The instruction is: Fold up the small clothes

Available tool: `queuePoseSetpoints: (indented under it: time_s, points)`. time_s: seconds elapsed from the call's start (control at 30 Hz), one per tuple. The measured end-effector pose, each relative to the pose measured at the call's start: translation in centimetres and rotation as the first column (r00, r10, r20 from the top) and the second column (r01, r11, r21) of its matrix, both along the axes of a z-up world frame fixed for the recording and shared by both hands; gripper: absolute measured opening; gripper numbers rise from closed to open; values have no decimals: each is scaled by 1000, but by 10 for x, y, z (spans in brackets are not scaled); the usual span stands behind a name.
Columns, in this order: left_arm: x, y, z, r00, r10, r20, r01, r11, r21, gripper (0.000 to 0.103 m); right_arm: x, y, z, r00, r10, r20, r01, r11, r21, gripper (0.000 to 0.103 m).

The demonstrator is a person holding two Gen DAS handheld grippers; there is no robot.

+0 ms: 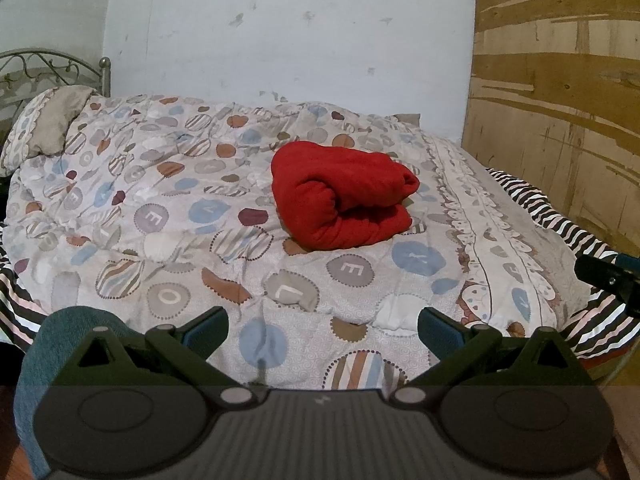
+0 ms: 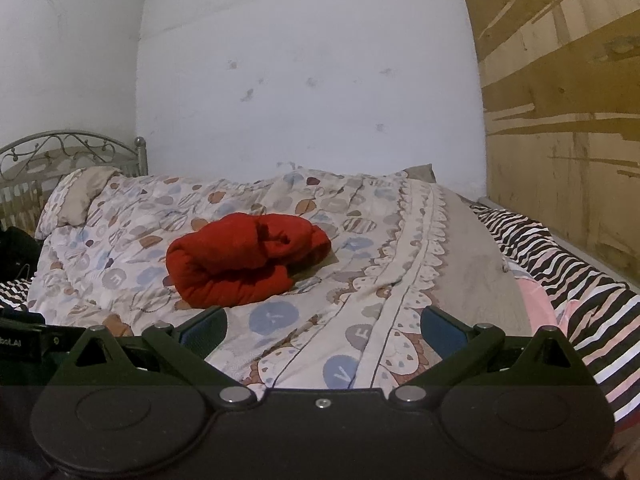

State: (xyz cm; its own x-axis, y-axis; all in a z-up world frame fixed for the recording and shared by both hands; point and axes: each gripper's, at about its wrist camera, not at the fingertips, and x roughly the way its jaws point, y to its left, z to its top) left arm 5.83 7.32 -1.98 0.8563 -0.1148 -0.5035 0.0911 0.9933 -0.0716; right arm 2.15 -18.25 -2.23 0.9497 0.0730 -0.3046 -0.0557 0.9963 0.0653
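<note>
I have both grippers pulled back over the near edge of the bed [image 1: 500,216], and neither holds anything. The left gripper [image 1: 322,330] has its jaws spread wide with only quilt between them; the right gripper [image 2: 324,330] is spread the same way, empty.

The red garment [image 1: 342,194] lies about mid-bed on the patterned quilt [image 1: 160,200], well apart from both grippers. It looks already doubled over into a thick bundle, with a rolled fold facing me and a looser lump at its right end, toward the striped sheet [image 2: 580,276].

My read is that the folding is mostly done and what remains, if anything, is tidying. To do that well I would come in low and level from the near edge, one gripper to each end of the bundle, and pinch only the top layer at the loose right end so the layers beneath stay stacked. The fabric looks plush and thick, so I would close firmly and lay the flap across in one slow pass. The quilt is soft and rumpled; I would keep the fingers off it, since snagging it would drag the bundle askew.
</note>
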Motion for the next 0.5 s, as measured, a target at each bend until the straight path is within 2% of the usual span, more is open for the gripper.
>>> queuePoseSetpoints:
  time_s: [0.5]
  points:
    - [0, 0, 0, 1000, -1, -6, 1, 1000, -4, 102, -1, -1, 2, 1000, -1, 4, 1, 1000, -1, 103]
